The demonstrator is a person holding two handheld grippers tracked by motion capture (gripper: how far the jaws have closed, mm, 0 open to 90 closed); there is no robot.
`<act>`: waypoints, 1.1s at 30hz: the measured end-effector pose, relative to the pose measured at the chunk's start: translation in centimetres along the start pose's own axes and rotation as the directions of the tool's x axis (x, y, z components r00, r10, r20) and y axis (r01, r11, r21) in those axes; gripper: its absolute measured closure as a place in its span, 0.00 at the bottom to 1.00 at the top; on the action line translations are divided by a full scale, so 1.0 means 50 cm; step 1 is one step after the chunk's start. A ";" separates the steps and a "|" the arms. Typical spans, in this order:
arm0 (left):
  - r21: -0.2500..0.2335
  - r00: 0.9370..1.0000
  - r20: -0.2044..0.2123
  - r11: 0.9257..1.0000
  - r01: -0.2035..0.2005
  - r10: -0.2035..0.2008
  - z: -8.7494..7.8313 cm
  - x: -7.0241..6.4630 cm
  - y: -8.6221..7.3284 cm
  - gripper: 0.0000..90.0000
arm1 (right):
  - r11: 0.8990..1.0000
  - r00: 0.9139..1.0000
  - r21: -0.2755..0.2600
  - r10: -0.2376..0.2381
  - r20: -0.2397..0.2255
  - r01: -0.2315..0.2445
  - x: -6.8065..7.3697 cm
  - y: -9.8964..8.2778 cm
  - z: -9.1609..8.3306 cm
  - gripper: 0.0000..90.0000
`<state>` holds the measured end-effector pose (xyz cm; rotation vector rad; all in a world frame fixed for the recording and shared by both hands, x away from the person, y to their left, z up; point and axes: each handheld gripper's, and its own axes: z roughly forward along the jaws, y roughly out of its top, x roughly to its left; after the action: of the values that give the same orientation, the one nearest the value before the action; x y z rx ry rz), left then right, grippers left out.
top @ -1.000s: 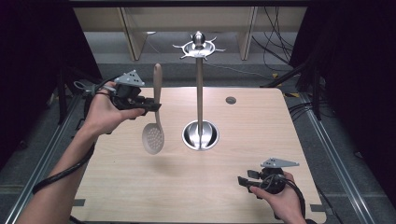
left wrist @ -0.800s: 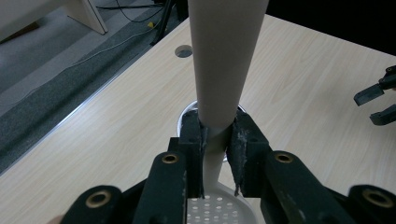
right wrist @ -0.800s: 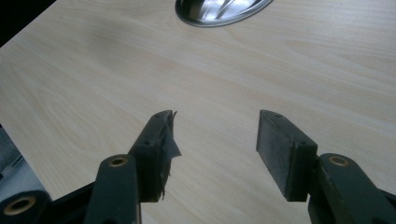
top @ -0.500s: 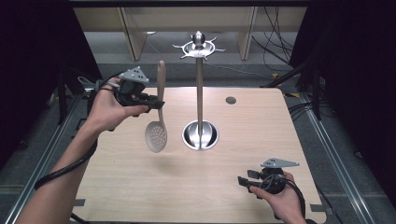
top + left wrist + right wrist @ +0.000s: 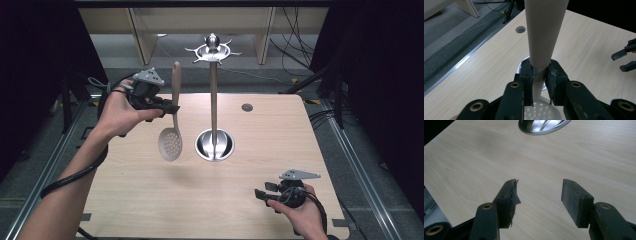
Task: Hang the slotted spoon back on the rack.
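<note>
Left hand-held gripper (image 5: 170, 107) clamps slotted spoon (image 5: 172, 131) mid-handle – bowl hangs below, above table (image 5: 280, 135)

Pale beige slotted spoon (image 5: 171, 135) in my black left gripper (image 5: 167, 107)

My spoon's handle is a smooth cream-beige, its round bowl the same tone, dotted with rows of small holes. Below it lies the light wooden table (image 5: 150, 195), blond with a fine streaked grain, a dark round hole near its far edge. The shiny silver metal utensil stand (image 5: 214, 100) gleams, mirror-bright at its base. My black right gripper (image 5: 260, 195) wears a grey plate and brass-coloured rivets.
</note>
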<state>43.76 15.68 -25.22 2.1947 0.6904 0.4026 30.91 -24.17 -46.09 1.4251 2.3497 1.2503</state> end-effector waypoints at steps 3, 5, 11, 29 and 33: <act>0.001 1.000 0.000 1.000 0.001 -0.001 0.003 0.000 0.005 0.84 | 1.000 1.000 -0.008 0.000 -0.002 0.000 0.001 0.000 0.001 0.52; 0.002 1.000 0.000 1.000 0.003 -0.003 0.004 0.000 0.006 0.84 | 1.000 1.000 -0.008 -0.003 -0.003 0.003 0.001 0.000 0.001 0.52; 0.015 1.000 -0.001 1.000 0.016 -0.016 0.006 -0.001 0.014 0.84 | 1.000 1.000 0.001 -0.005 0.005 0.005 0.001 0.000 0.000 0.52; 0.036 1.000 0.017 0.999 0.020 -0.021 0.019 -0.002 0.034 0.84 | 1.000 1.000 -0.002 -0.009 0.012 0.009 0.001 0.000 -0.001 0.52; 0.040 1.000 0.024 0.999 0.019 -0.020 0.021 -0.002 0.037 0.84 | 1.000 1.000 -0.003 -0.009 0.013 0.009 0.001 0.000 -0.001 0.52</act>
<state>44.82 13.98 -24.52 2.2246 0.7112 0.3542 30.85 -24.15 -46.03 1.4153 2.3422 1.2386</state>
